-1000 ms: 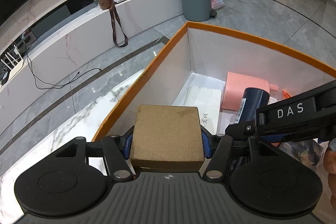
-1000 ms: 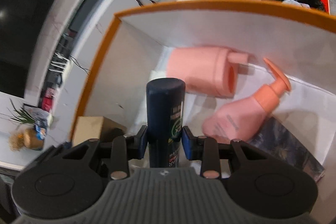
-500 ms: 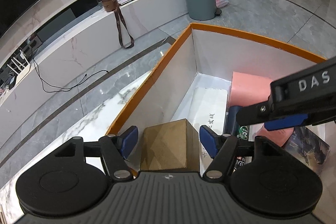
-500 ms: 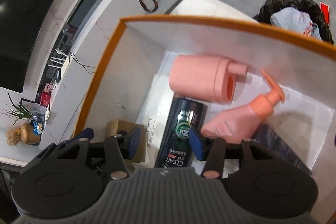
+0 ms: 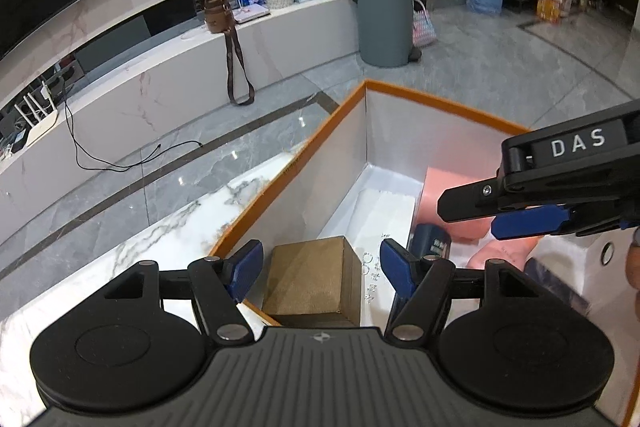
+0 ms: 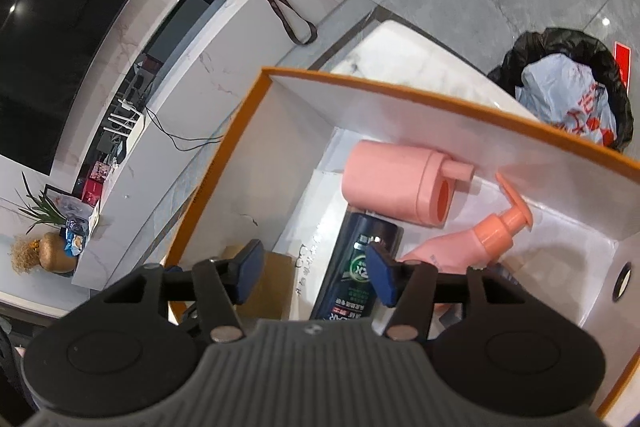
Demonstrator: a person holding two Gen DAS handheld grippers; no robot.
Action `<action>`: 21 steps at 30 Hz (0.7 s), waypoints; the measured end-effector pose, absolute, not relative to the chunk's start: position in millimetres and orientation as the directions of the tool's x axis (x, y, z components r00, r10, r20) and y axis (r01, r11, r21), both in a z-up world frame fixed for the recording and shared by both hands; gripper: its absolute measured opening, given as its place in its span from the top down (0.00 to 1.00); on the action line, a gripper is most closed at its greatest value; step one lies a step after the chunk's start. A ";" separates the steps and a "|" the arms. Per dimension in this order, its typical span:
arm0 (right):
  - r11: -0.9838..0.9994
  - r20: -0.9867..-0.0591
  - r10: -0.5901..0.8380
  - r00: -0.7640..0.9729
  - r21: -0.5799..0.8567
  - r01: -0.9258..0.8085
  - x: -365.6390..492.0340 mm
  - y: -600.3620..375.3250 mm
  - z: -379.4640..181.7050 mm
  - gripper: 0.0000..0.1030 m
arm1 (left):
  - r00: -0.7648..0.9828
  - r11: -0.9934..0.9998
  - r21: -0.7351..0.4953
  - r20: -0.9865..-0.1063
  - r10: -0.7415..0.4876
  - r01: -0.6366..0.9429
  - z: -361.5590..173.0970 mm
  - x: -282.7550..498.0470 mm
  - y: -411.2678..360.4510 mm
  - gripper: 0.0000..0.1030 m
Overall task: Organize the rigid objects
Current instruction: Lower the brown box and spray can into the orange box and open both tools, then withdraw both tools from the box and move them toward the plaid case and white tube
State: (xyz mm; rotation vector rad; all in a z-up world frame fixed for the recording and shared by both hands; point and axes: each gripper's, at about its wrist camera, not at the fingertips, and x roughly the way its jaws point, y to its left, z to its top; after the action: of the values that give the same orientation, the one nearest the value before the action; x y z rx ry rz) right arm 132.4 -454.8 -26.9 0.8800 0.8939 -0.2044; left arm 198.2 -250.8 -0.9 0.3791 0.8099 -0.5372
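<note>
The left gripper [image 5: 321, 264] hangs over the near left corner of the orange-rimmed bin [image 5: 296, 163], its jaws spread wide and holding nothing. Below them the brown box [image 5: 310, 281] sits on the bin floor, close against the left wall, clear of both pads; tucked into the corner like this it leaves the middle free. Next to its right lies the dark bottle [image 6: 356, 267], on its side along the floor, its top end near the pink jug [image 6: 394, 185]. The right gripper [image 6: 312, 269] hovers above the bottle, jaws likewise wide and empty. Farther right the pink pump bottle [image 6: 476, 243] lies slanted, nozzle toward the far wall. Laid flat side by side, the items likely cannot topple. Both grippers look free to fetch more.
</note>
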 end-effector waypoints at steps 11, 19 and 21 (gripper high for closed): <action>0.651 -0.733 0.184 0.655 0.590 0.478 127.3 -454.1 -15.6 0.43 | 0.603 0.840 0.046 -0.717 -0.349 0.541 18.8 183.5 -213.0 0.22; 0.668 -0.723 0.191 0.664 0.591 0.452 126.7 -445.6 -9.7 0.43 | 0.618 0.866 0.030 -0.713 -0.331 0.499 20.1 169.1 -173.8 0.22; 0.676 -0.718 0.196 0.668 0.592 0.439 126.9 -441.0 -8.0 0.42 | 0.620 0.873 0.030 -0.715 -0.321 0.487 18.8 163.9 -163.6 0.22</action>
State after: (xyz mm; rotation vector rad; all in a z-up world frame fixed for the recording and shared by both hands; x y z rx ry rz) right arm 126.9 -441.0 -8.0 0.8416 0.8528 -0.1571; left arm 163.9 -163.6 18.8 0.2305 0.7724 -0.4690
